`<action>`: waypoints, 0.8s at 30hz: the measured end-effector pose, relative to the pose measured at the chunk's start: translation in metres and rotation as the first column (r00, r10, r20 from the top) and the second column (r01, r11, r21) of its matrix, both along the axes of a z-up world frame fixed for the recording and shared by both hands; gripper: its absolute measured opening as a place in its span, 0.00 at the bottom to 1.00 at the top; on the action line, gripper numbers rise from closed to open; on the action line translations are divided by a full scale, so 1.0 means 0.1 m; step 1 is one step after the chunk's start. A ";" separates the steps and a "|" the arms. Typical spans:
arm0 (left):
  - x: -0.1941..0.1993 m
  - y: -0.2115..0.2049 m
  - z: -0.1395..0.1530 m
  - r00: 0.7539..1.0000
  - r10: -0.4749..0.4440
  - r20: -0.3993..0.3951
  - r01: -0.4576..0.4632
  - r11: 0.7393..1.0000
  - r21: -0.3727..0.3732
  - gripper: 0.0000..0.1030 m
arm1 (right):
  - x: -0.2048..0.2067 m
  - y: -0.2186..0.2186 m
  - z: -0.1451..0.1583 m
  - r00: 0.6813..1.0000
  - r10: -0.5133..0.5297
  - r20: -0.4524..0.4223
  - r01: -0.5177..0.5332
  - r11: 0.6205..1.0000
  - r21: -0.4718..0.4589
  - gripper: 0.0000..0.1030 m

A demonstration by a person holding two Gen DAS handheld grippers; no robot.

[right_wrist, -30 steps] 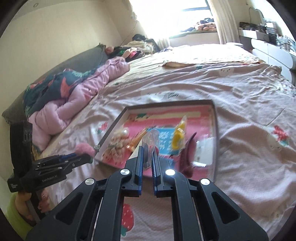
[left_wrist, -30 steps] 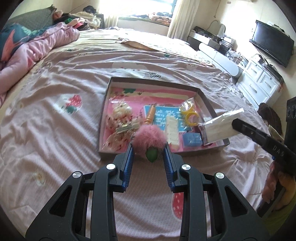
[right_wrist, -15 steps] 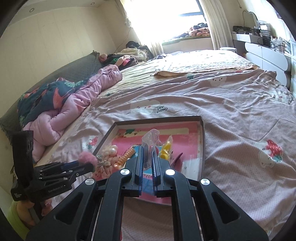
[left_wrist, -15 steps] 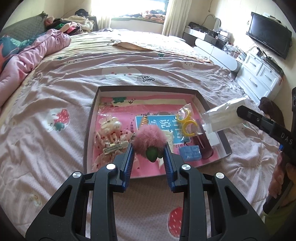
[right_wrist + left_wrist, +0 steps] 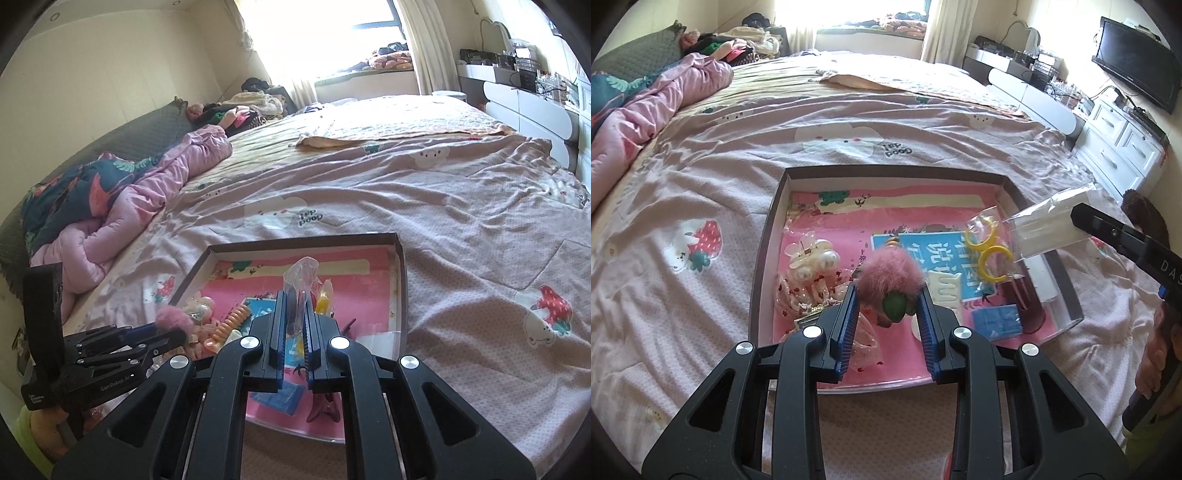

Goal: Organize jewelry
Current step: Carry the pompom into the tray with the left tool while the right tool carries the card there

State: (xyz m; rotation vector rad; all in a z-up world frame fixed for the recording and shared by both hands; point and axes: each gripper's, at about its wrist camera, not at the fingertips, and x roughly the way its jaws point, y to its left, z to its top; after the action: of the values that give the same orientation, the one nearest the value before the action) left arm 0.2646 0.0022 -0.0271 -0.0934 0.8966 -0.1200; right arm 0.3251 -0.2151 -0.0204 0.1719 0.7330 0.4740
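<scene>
Now the pink pom-pom (image 5: 889, 272), with a green piece at its underside, sits between the blue pads of the left gripper (image 5: 888, 295), whose jaws stand part-way open and close on it from both sides, above the near half of the jewelry tray (image 5: 764, 254). Half a second ago it hung over the tray's middle at a greater remove; the tray now fills more of the left wrist view, so the gripper has come lower and closer.

The right gripper (image 5: 295, 314) keeps its jaws nearly closed on a clear plastic bag (image 5: 301, 275), held over the tray's right side as before.

Only the left wrist view shows the tray's contents plainly: a pearl hair clip (image 5: 812, 258), yellow rings (image 5: 988, 251) in a clear packet, a blue card (image 5: 934, 254) with white characters I cannot read, a small blue packet (image 5: 997, 319). The right wrist view alone shows an orange spiral tie (image 5: 231, 323).

The bedspread (image 5: 701, 184) carries "Good day", printed upside down. The left tool reads "GenRobot.AI" in the right view; the right tool shows "DAS".
</scene>
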 end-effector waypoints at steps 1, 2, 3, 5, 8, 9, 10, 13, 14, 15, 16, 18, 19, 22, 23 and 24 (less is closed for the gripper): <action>0.01 0.01 -0.01 1.000 0.002 -0.003 -0.002 1.000 -0.003 0.22 | 0.01 0.02 -0.01 1.000 0.001 -0.002 -0.001 1.000 0.000 0.08; 0.02 0.02 -0.03 1.000 0.004 -0.005 -0.004 1.000 -0.006 0.22 | 0.02 0.03 -0.03 1.000 0.003 -0.006 -0.003 1.000 0.000 0.08; 0.03 0.03 -0.05 1.000 0.005 -0.009 -0.005 1.000 -0.005 0.22 | 0.03 0.05 -0.05 1.000 0.006 -0.011 -0.006 1.000 0.000 0.08; 0.04 0.04 -0.07 1.000 0.007 -0.011 -0.007 1.000 -0.004 0.22 | 0.05 0.09 -0.11 1.000 0.008 -0.022 -0.008 1.000 -0.001 0.08; 0.07 0.05 -0.12 1.000 0.010 -0.017 -0.010 1.000 -0.008 0.22 | 0.07 0.14 -0.18 0.999 0.023 -0.041 -0.023 1.000 0.005 0.08; 0.07 0.06 -0.13 1.000 0.011 -0.020 -0.011 1.000 -0.009 0.22 | 0.07 0.16 -0.20 0.999 0.028 -0.045 -0.027 1.000 0.007 0.08; 0.08 0.06 -0.14 1.000 0.011 -0.021 -0.012 1.000 -0.010 0.22 | 0.07 0.18 -0.22 0.998 0.032 -0.050 -0.032 0.999 0.008 0.08; 0.10 0.07 -0.17 1.000 0.012 -0.025 -0.013 1.000 -0.011 0.22 | 0.06 0.22 -0.31 0.996 0.050 -0.075 -0.049 0.999 0.008 0.08; 0.10 0.07 -0.18 1.000 0.013 -0.026 -0.013 1.000 -0.011 0.22 | 0.07 0.22 -0.32 0.995 0.052 -0.081 -0.051 0.999 0.011 0.08; 0.09 0.07 -0.19 1.000 0.011 -0.028 -0.012 1.000 -0.012 0.23 | 0.07 0.22 -0.37 0.994 0.056 -0.099 -0.054 0.998 0.019 0.08; 0.09 0.07 -0.20 1.000 0.010 -0.028 -0.011 1.000 -0.011 0.22 | 0.07 0.22 -0.39 0.993 0.057 -0.107 -0.055 0.998 0.021 0.08; 0.09 0.06 -0.21 1.000 0.009 -0.030 -0.009 1.000 -0.010 0.23 | 0.05 0.22 -0.43 0.991 0.058 -0.123 -0.056 0.998 0.021 0.08; 0.09 0.06 -0.22 0.999 0.009 -0.031 -0.009 1.000 -0.010 0.23 | 0.05 0.21 -0.45 0.990 0.058 -0.128 -0.056 0.998 0.019 0.08; 0.09 0.06 -0.23 0.999 0.009 -0.033 -0.009 1.000 -0.008 0.27 | 0.03 0.16 -0.51 0.988 0.055 -0.147 -0.052 0.998 0.022 0.08; 0.08 0.06 -0.23 0.999 0.009 -0.033 -0.010 1.000 -0.008 0.27 | 0.03 0.14 -0.52 0.988 0.048 -0.149 -0.045 0.999 0.022 0.08; 0.07 0.05 -0.23 0.999 0.007 -0.033 -0.008 1.000 -0.009 0.29 | 0.02 0.11 -0.52 0.988 0.042 -0.152 -0.039 0.999 0.023 0.09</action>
State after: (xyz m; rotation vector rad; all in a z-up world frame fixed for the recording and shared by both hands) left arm 0.2719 0.0074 -0.0499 -0.1072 0.9287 -0.1158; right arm 0.3266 -0.2036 -0.0728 0.2144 0.8828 0.5109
